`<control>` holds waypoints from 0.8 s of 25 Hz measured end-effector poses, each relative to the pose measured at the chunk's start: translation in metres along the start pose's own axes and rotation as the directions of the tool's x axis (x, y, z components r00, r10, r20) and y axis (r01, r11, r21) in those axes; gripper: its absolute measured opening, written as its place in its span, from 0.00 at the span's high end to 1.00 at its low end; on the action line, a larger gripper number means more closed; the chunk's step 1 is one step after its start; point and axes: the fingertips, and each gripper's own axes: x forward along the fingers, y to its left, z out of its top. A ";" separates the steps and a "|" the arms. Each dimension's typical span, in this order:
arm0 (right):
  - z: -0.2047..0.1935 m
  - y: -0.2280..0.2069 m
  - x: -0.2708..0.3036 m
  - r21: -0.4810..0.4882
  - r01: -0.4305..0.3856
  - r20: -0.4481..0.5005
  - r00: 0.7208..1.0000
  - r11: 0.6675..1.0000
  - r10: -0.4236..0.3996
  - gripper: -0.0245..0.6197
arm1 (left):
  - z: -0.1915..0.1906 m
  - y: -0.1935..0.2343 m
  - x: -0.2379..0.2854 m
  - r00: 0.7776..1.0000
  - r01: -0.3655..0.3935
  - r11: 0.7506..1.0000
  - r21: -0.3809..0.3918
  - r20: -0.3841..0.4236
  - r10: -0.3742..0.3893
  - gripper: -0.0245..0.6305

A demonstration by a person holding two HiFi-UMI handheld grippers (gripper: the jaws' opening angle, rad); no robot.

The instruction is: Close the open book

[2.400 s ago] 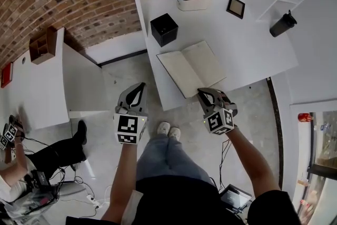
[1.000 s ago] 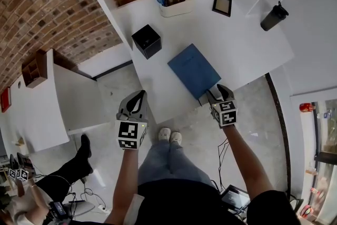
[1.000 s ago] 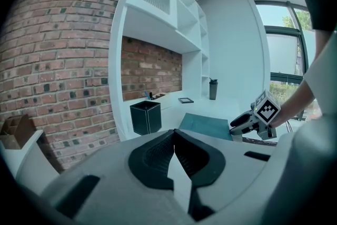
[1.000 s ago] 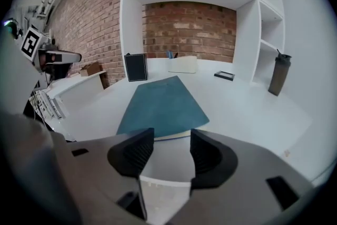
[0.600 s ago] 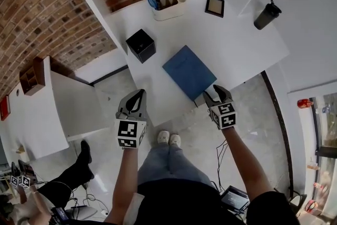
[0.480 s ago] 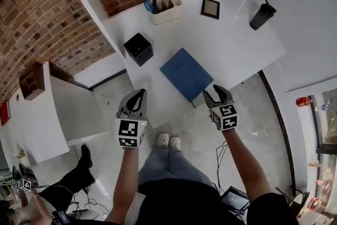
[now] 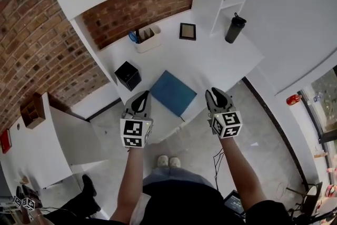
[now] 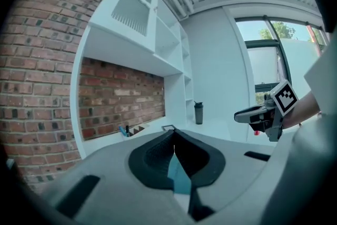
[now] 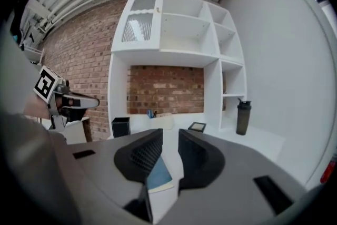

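Observation:
The book (image 7: 172,93) lies closed on the white desk (image 7: 221,58), blue cover up, near the front edge. Both grippers hang in the air in front of the desk, apart from the book. My left gripper (image 7: 141,95) is at the book's left with its jaws shut and empty; in the left gripper view (image 8: 174,133) the tips meet. My right gripper (image 7: 217,93) is at the book's right. Its jaws (image 9: 170,134) have just been closing, a gap still shows and nothing is between them. A strip of the book (image 9: 157,174) shows below them.
On the desk stand a black box (image 7: 128,75), a white pen holder (image 7: 147,38), a small picture frame (image 7: 187,31) and a dark bottle (image 7: 234,28). White shelves rise at the desk's right, a brick wall behind. A lower white table (image 7: 31,155) is at the left.
The book lay open in the oldest frame and shows its blue cover closed since. Both grippers have risen and drawn back from the desk's front edge.

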 end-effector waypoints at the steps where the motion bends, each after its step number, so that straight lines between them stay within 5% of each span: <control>1: 0.010 -0.004 -0.006 0.007 0.018 0.030 0.999 1.000 -0.019 0.83 | 0.008 -0.002 0.003 1.000 0.005 1.000 0.004 0.015 -0.005 0.95; 7: 0.064 -0.021 -0.036 0.031 0.086 0.178 0.980 0.996 -0.090 0.96 | 0.060 -0.017 0.018 0.994 0.032 0.999 0.020 0.108 -0.034 0.95; 20: 0.100 -0.039 -0.060 0.052 0.138 0.273 0.951 0.989 -0.147 0.96 | 0.112 -0.036 0.029 0.976 0.061 0.995 0.079 0.202 -0.076 0.95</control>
